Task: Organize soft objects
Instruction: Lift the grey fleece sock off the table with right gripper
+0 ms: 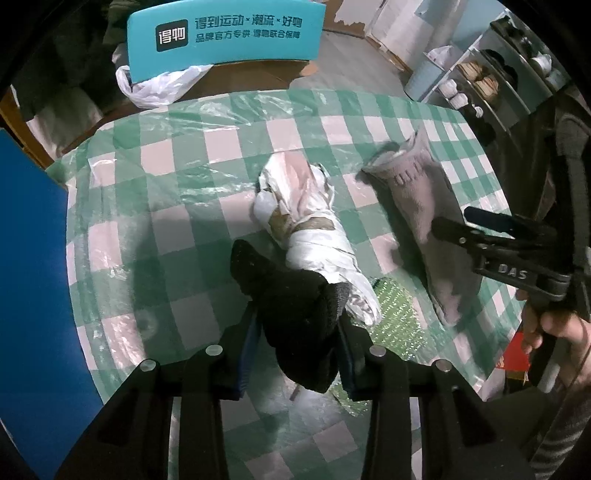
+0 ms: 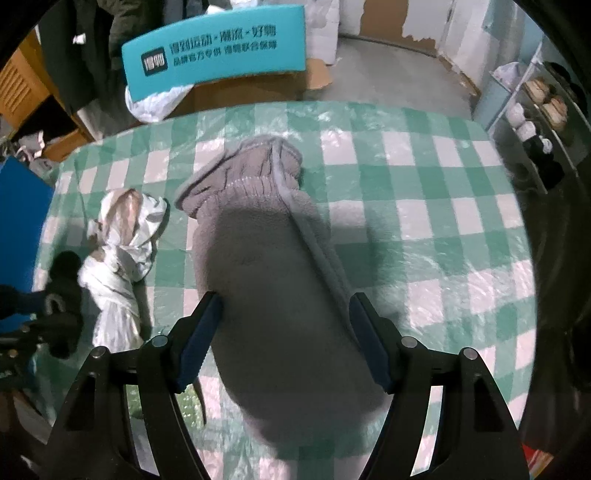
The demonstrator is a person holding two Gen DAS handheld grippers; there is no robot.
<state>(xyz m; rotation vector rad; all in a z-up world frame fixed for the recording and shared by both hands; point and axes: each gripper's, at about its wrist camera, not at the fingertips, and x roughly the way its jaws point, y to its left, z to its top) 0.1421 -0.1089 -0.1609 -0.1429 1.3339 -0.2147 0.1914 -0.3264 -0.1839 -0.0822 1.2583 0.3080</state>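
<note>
My left gripper (image 1: 295, 314) is shut on a black knitted garment (image 1: 291, 310), held just above the checked table (image 1: 177, 173). A white and brown rolled garment (image 1: 314, 221) lies on the table just beyond it; it also shows in the right wrist view (image 2: 122, 240). A grey fleece garment (image 2: 266, 266) lies lengthwise on the table. My right gripper (image 2: 286, 310) is open, its fingers on either side of the fleece. In the left wrist view the right gripper (image 1: 454, 221) rests over the grey fleece (image 1: 421, 192).
A teal sign (image 1: 225, 33) stands behind the table with a white plastic bag (image 1: 155, 85) under it. A blue panel (image 1: 33, 258) is at the left. Shelves with small items (image 2: 535, 122) stand at the right. Green bubble wrap (image 1: 399, 321) lies near the front edge.
</note>
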